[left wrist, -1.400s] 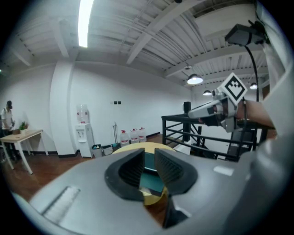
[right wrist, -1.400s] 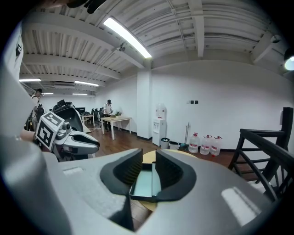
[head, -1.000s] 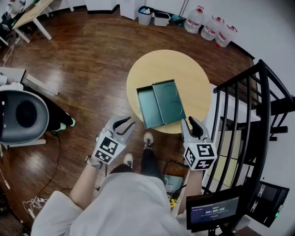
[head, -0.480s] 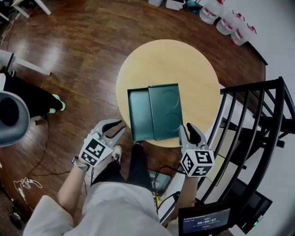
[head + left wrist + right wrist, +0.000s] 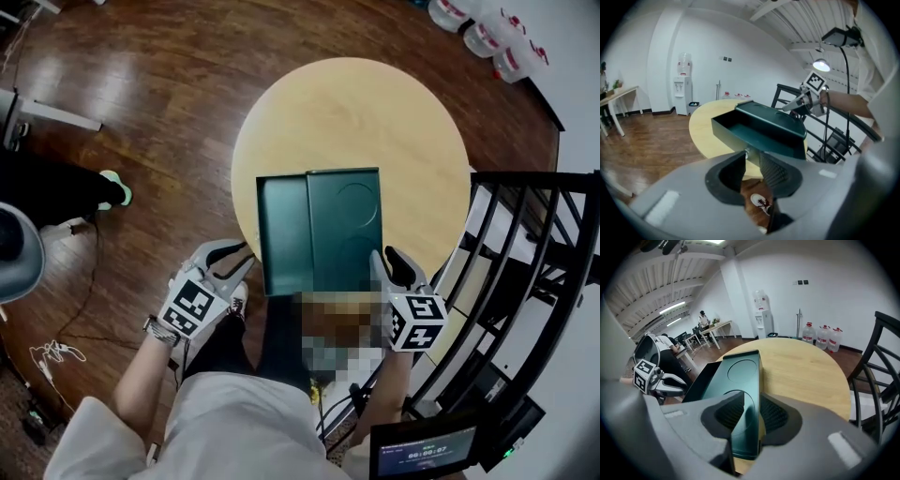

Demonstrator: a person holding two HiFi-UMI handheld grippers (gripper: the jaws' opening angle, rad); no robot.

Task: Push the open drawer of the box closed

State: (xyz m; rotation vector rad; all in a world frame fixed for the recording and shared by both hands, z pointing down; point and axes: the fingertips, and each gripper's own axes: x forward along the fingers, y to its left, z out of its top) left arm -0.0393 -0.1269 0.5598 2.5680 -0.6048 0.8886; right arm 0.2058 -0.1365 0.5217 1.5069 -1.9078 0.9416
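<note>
We are holding the left tongs (image 5: 241,260) slightly parted and empty, just left of the open drawer (image 5: 281,234) of the green box (image 5: 345,225) at the round worktop's (image 5: 356,103) near edge, while the right tongs (image 5: 395,262) are sitting narrowly parted around the box's near right corner.

Box (image 5: 345,225) and its drawer (image 5: 281,234) are the same dark teal green. Worktop (image 5: 347,112) is pale yellow wood grain, floor (image 5: 141,94) glossy reddish-brown planks. Left hand-held gripper (image 5: 242,260) and right hand-held gripper (image 5: 389,261) are grey, and their cubes carry black-and-white square markers. Railing (image 5: 534,244) is black.
</note>
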